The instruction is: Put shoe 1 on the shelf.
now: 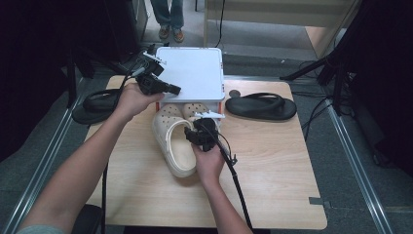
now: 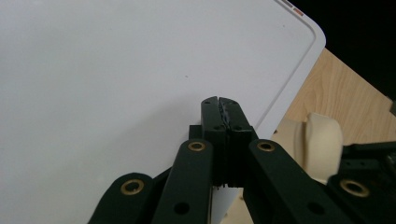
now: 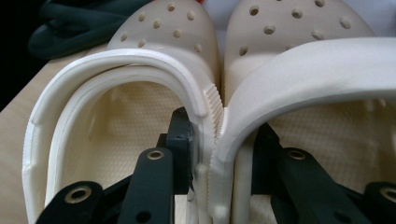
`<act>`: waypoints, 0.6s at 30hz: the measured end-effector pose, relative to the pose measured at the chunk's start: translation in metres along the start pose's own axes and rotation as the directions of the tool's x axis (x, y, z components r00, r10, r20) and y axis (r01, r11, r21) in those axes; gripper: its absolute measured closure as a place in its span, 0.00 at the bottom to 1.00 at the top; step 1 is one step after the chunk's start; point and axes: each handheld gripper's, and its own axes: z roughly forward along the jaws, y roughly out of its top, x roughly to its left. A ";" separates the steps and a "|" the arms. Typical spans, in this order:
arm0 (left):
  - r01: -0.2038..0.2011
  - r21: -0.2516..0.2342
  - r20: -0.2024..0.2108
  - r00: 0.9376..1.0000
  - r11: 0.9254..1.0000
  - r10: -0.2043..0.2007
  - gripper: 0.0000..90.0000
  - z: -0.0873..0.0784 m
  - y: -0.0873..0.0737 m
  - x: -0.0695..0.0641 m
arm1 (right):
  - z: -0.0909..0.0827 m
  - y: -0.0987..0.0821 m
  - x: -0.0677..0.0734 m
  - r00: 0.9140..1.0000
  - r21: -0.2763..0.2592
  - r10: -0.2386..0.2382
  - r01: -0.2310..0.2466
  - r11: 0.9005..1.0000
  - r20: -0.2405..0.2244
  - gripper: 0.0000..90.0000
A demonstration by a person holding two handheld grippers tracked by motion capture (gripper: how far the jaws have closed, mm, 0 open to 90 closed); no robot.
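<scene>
Nearest the person, the right gripper (image 1: 200,132) pinches the touching inner walls of two cream clogs (image 3: 215,116), one jaw inside each shoe, holding the pair at mid-table with toes at the white box (image 1: 195,78). Beyond, the left gripper (image 1: 171,89), jaws pressed together and empty, rests on the box lid (image 2: 116,79). Judging by this, the pair is being moved to the box; next the lid likely needs lifting clear so the clogs can slide in together.

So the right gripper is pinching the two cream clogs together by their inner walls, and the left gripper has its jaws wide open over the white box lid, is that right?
Not quite. The left gripper has its jaws shut, pressed together over the white box lid, as the left gripper view shows. The rest holds: the right gripper pinches the two cream clogs together by their inner walls.
</scene>
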 end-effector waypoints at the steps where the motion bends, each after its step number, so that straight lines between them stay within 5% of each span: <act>1: -0.001 -0.001 0.001 1.000 1.000 0.001 1.00 0.000 0.000 0.000 | 0.003 0.002 -0.002 1.000 -0.004 0.004 -0.004 1.000 0.007 0.77; 9: 0.002 -0.006 0.010 1.000 1.000 -0.001 1.00 -0.001 -0.002 0.002 | 0.018 0.016 -0.015 0.999 -0.053 0.034 -0.032 0.998 0.043 0.77; 18: 0.005 -0.009 0.016 1.000 1.000 -0.005 1.00 0.000 -0.002 0.003 | 0.037 0.019 -0.018 0.997 -0.050 0.022 -0.018 0.999 0.079 0.77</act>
